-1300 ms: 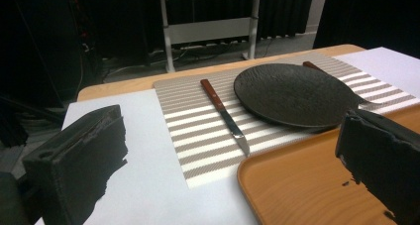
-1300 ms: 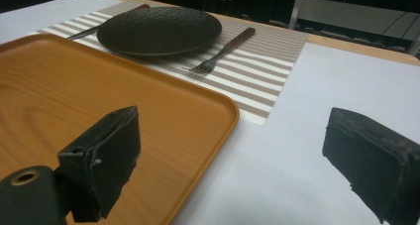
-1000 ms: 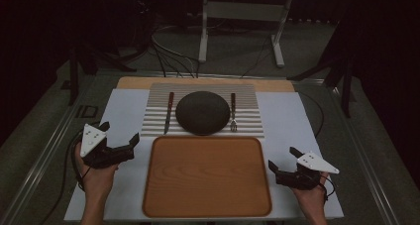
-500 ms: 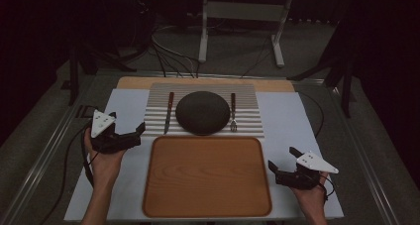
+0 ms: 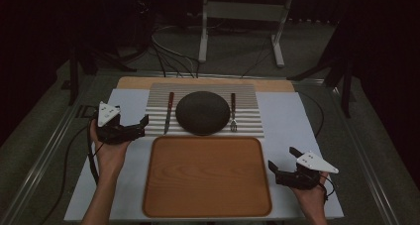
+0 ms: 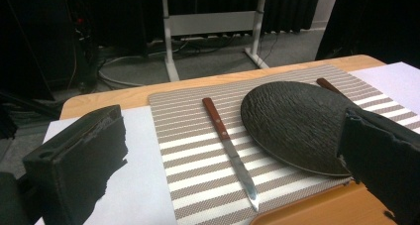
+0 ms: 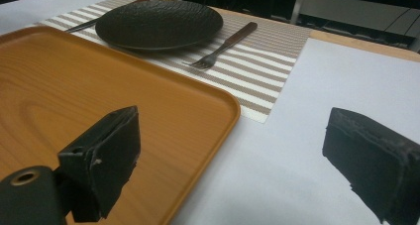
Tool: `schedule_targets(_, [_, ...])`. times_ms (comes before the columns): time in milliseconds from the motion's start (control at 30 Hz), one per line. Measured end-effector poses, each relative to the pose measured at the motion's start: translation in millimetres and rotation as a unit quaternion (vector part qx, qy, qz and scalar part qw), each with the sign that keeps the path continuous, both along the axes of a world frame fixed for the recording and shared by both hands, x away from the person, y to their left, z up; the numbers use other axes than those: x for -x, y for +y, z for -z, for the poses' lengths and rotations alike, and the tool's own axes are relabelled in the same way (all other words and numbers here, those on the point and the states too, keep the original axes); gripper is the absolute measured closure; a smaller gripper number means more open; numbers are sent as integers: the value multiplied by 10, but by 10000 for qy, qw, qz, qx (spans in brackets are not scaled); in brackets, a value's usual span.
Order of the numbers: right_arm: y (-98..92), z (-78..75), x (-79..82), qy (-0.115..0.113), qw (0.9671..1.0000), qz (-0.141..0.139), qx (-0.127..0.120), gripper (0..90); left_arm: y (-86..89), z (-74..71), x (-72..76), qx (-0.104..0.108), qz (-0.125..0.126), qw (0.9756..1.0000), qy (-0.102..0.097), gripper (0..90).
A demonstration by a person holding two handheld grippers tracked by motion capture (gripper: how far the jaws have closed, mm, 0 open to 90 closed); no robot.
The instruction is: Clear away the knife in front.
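Knife (image 5: 169, 112) lies flat on the striped mat (image 5: 247, 123), w/ its brown handle at the far end and its blade tip near the tray's edge. It sits just left of the dark round plate (image 5: 202, 112), not touching it. Fork (image 5: 233, 112) lies on the other side of the plate, also on the mat. Left gripper (image 5: 140, 126) is close to the knife, just off the mat's left edge; jaws spread wide, nothing btwn them. Wooden tray (image 5: 207, 176) sits right in front of the mat & has nothing in it. Plate has no food on it. Right gripper (image 5: 283, 160) rests by the tray's right side on the white sheet (image 5: 292, 116), jaws spread apart too. No words to read anywhere.
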State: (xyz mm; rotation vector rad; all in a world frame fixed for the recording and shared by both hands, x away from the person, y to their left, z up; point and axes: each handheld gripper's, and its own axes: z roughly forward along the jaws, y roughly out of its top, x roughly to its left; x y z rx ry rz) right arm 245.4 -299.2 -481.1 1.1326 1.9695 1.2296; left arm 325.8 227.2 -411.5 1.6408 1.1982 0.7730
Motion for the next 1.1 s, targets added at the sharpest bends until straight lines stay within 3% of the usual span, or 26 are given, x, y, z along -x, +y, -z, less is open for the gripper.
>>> schedule_targets(1100, [3,3,-3,32,10000,-27,4,78,-156,40,-415,-35,-50,9996,258,0])
